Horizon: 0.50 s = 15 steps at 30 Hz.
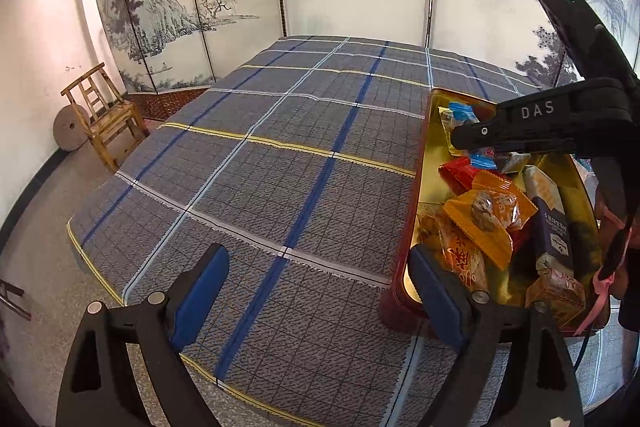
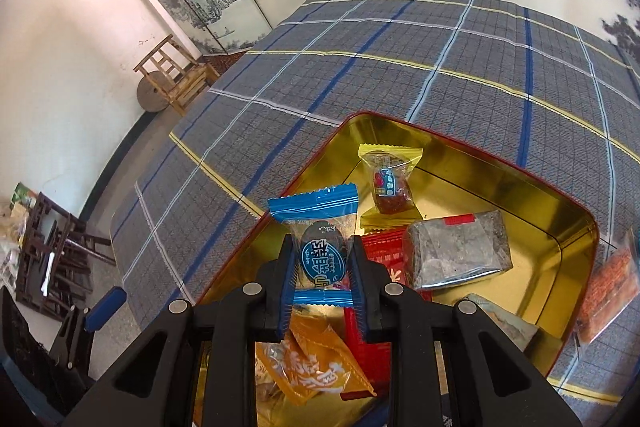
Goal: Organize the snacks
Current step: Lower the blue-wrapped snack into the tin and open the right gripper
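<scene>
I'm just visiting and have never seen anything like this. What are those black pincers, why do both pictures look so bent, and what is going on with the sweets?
No robot here: a person holds a two-fingered grabber in each hand, each with a wide-angle camera that bends the picture. One picture looks along the left gripper, whose jaws stand open and empty over the checked tablecloth. The other looks along the right gripper, shut on a blue-wrapped candy above a gold tin. The tin holds more snacks, such as a yellow-wrapped sweet and a silver packet.
</scene>
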{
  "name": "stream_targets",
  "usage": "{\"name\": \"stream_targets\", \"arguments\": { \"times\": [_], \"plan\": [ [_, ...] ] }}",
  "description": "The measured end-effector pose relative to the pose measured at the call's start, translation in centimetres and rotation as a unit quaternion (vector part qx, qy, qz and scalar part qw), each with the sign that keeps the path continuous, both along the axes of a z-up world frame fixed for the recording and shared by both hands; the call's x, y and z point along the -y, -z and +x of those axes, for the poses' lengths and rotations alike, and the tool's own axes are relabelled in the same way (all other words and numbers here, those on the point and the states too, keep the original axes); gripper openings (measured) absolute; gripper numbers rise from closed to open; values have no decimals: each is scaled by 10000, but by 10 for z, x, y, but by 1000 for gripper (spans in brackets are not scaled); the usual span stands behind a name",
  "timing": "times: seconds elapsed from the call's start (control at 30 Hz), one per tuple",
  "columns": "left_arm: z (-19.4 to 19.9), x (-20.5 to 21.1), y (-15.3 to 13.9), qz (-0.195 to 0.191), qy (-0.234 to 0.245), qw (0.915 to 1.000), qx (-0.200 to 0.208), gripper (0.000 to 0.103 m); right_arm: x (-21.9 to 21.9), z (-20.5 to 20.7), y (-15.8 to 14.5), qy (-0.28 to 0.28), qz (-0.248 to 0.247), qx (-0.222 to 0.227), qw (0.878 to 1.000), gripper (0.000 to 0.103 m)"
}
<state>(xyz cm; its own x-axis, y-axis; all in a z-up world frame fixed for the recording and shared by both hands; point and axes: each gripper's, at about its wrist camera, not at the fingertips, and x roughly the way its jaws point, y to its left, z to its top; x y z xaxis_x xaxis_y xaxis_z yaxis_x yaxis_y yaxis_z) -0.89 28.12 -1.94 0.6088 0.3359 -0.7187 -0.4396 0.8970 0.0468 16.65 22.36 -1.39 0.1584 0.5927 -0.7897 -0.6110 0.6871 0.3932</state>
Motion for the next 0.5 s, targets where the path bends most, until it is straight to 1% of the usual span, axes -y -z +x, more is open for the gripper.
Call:
{"name": "stream_targets", "arguments": {
  "times": [0.27,0.5],
  "plan": [
    [1,-5,1,-71,71,9999,29,92,-16,10,10,105,-214,-172,9996,26],
    [1,-7,2,-109,99,9999,59,94,-24,12,17,117,-222,-242,9994,26]
  ]
}}
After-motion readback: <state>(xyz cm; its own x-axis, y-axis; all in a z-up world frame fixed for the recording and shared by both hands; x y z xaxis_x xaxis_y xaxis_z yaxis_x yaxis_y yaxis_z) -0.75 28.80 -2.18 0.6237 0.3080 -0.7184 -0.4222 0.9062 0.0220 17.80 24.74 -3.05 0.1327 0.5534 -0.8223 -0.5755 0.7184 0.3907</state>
